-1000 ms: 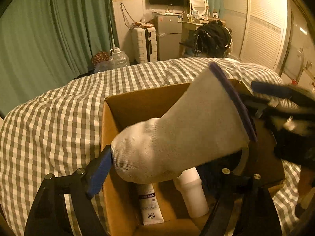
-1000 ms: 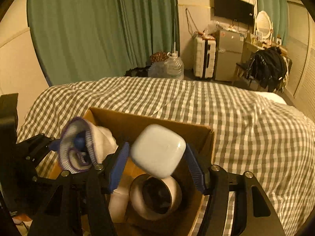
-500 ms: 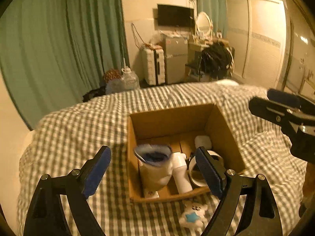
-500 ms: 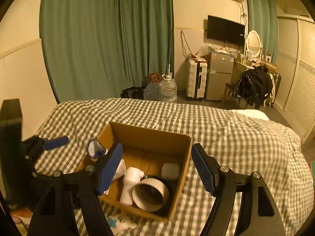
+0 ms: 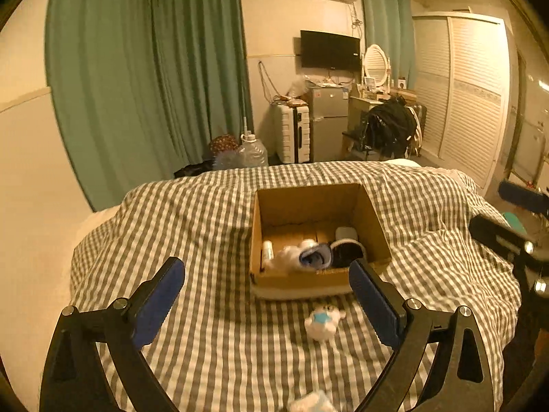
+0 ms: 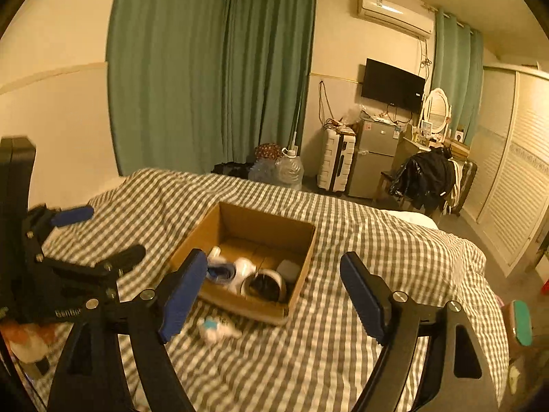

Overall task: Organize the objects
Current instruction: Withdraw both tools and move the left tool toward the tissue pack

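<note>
Resting on the checked bedspread [image 5: 212,226], the open cardboard box [image 5: 310,202] sits at the middle of both views. Inside it, along the near wall, lie a white sock with a blue-edged cuff [image 5: 302,257], a white tube [image 5: 267,250] at the left, a roll of tape [image 5: 346,252] to the right of the sock, and a small white case [image 5: 345,232] just beyond the roll. A small white plush toy [image 5: 324,319] lies on the bedspread just near of the box, outside it. The left gripper [image 5: 266,304] stands well back from the box with its jaws spread wide, having just been opening; nothing is between them. The right gripper [image 6: 271,297] likewise has its jaws apart, just opened further, and is empty. Green curtains [image 6: 212,68] hang at the far wall.
</note>
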Demonstrator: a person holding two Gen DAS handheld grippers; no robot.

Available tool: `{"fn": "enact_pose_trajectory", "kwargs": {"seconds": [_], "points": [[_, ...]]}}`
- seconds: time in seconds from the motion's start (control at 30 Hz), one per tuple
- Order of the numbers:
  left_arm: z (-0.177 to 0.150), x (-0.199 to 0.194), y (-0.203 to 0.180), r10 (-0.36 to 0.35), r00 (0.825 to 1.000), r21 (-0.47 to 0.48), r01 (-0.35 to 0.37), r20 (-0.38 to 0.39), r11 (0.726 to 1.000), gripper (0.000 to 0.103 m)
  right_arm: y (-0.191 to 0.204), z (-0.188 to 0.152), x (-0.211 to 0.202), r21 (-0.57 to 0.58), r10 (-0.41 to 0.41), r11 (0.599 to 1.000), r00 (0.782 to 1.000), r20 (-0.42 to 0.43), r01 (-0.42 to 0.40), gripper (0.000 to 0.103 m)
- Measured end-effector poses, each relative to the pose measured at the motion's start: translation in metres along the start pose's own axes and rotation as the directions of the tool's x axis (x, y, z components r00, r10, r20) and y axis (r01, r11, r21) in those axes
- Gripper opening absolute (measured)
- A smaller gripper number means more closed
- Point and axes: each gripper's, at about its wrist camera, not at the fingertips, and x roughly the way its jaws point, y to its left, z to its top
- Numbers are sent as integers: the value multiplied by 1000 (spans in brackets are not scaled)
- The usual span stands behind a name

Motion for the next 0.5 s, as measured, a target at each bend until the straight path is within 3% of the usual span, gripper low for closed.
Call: {"fn": "enact_pose_trajectory", "kwargs": {"seconds": [0.27, 0.5], "points": [[-60, 0, -4, 9, 999, -32, -10, -32, 999, 102, 15, -59, -20, -10, -20, 1000, 999, -31, 20, 89], [-108, 28, -20, 19, 990, -50, -27, -138, 998, 102, 27, -99, 12, -41, -50, 998, 994, -95, 47, 89]]}}
